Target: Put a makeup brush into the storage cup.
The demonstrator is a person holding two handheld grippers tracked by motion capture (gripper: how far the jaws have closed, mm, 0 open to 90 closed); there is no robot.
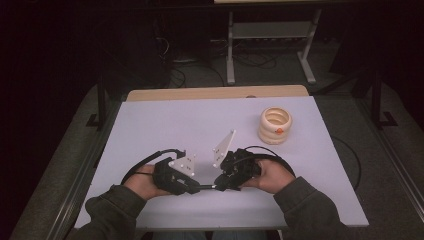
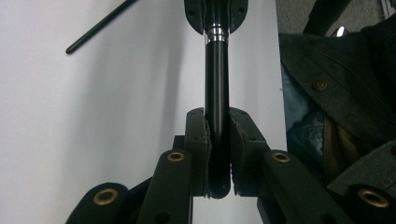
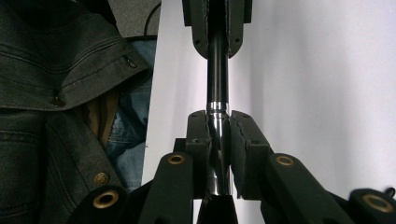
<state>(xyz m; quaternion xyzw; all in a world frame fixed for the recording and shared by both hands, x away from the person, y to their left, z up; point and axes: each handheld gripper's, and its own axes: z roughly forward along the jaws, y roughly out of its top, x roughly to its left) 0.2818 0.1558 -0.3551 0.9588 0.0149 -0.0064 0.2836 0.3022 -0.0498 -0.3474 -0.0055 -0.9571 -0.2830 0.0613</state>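
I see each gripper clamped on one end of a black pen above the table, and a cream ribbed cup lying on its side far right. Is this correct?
Not quite: the cream ribbed cup stands upright with its mouth up, as the high view shows. The rest holds: the left gripper and right gripper each clamp one end of the black pen.

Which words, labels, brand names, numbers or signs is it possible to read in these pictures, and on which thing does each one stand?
No text can be read anywhere.
Ring stack: a small orange mark on its side, too small to read.
Black pen: no print visible.
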